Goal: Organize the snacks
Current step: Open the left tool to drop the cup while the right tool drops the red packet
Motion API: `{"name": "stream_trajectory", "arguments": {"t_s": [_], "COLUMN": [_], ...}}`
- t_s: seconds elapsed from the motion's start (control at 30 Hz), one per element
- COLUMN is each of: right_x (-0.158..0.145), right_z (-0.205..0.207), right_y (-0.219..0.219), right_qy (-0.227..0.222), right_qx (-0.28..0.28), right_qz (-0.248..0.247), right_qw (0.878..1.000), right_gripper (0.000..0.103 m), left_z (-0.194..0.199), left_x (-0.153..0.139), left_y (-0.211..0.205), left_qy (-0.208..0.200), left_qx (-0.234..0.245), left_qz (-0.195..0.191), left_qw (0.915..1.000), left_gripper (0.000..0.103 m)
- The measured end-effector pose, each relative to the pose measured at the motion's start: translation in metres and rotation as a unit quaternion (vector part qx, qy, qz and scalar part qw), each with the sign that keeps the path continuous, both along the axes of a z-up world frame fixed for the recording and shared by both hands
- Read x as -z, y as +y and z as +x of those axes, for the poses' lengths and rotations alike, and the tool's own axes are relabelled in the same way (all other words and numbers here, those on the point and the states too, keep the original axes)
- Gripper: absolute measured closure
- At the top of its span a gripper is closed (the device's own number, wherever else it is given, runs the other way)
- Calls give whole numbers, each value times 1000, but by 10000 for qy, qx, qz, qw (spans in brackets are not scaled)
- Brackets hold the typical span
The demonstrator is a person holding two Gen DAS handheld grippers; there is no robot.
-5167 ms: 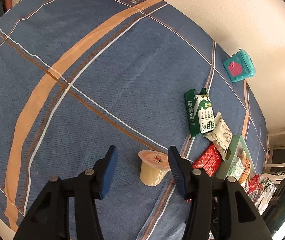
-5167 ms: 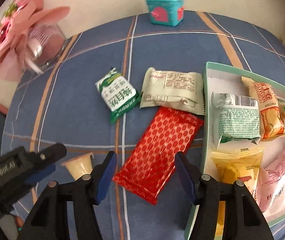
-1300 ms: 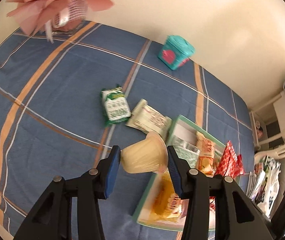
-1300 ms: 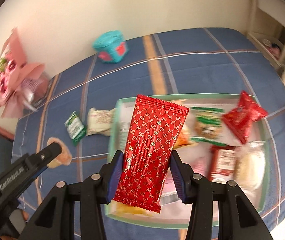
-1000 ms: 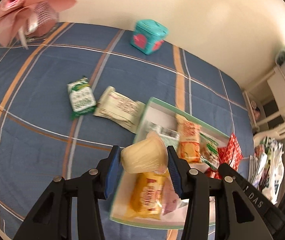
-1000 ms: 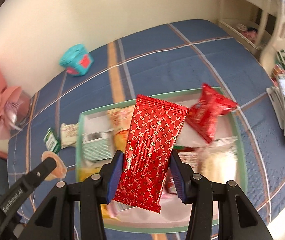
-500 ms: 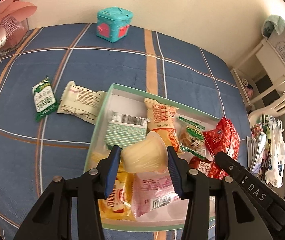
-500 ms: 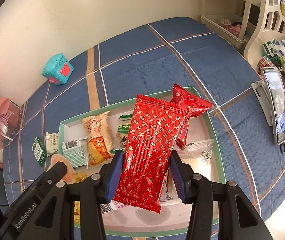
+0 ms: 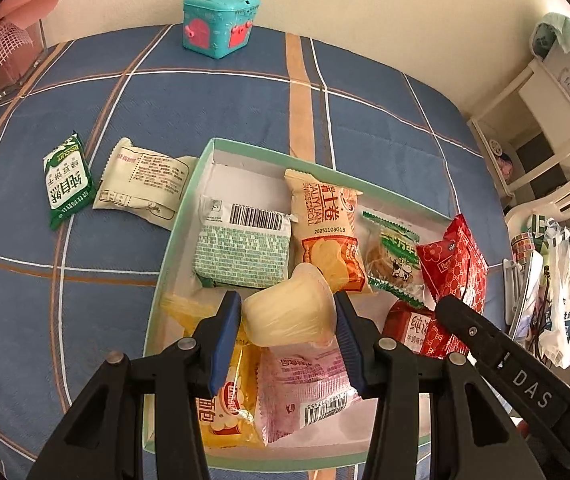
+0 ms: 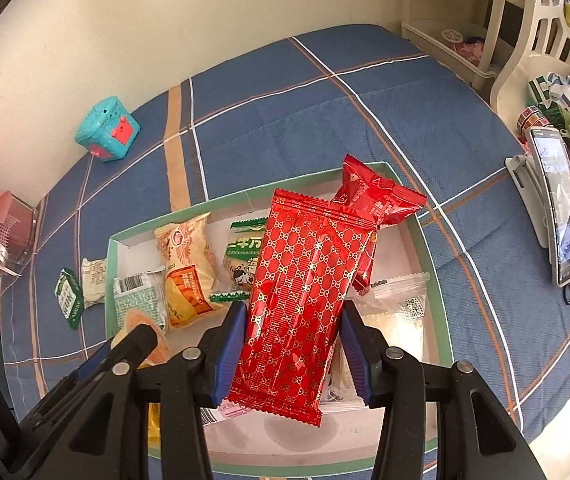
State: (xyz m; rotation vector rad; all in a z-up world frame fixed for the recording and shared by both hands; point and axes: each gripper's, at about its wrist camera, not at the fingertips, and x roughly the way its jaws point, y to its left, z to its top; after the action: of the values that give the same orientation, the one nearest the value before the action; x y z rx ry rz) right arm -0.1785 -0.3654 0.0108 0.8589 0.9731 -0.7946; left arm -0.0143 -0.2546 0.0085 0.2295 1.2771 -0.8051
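Note:
My left gripper (image 9: 288,314) is shut on a pale yellow jelly cup (image 9: 289,312), held on its side above the green-rimmed snack box (image 9: 181,216). My right gripper (image 10: 291,330) is shut on a long red patterned snack packet (image 10: 305,280), held upright over the same box (image 10: 431,256). The box holds several packets: a green-white one (image 9: 243,254), an orange one (image 9: 325,232), a yellow one (image 9: 225,408), a pink one (image 9: 305,384) and a red one (image 10: 381,200). The right gripper's arm shows in the left wrist view (image 9: 505,364).
A green biscuit packet (image 9: 67,182) and a cream packet (image 9: 143,184) lie on the blue checked cloth left of the box. A teal toy box (image 9: 221,22) stands by the wall, a pink bouquet (image 9: 1,44) at far left. A phone on a stand (image 10: 557,204) is at the right.
Both grippers have moved right from the bare cloth to above the box, carrying the jelly cup and the red packet. Over the last half second they edged closer to the box.

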Motion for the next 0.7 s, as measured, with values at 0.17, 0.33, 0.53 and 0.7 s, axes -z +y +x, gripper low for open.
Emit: {"name": "stream_trajectory", "arguments": {"t_s": [0.17,0.33,0.53,0.7], "right_x": [2,4,-1,-10], "right_z": [0,1,1,5], "right_y": [-1,-1,0,4], "right_qy": [16,42,-2,13], "right_qx": [-20,-54,-79,-175], "right_qz": [35,59,37,-80], "right_qw": [10000,10000,10000,9998], "right_gripper": [53,52,51,50], "left_z": [-2,-1,5,17], "left_x": [1,-1,-10,-20], "left_y": [0,1,8,21], "left_qy": [41,139,143,-112], "left_qx": [64,96,-16,-249], "left_qz": [2,-63,-109,1], "left_qw": [10000,9998,9998,9996], "left_gripper": [55,54,54,50]}}
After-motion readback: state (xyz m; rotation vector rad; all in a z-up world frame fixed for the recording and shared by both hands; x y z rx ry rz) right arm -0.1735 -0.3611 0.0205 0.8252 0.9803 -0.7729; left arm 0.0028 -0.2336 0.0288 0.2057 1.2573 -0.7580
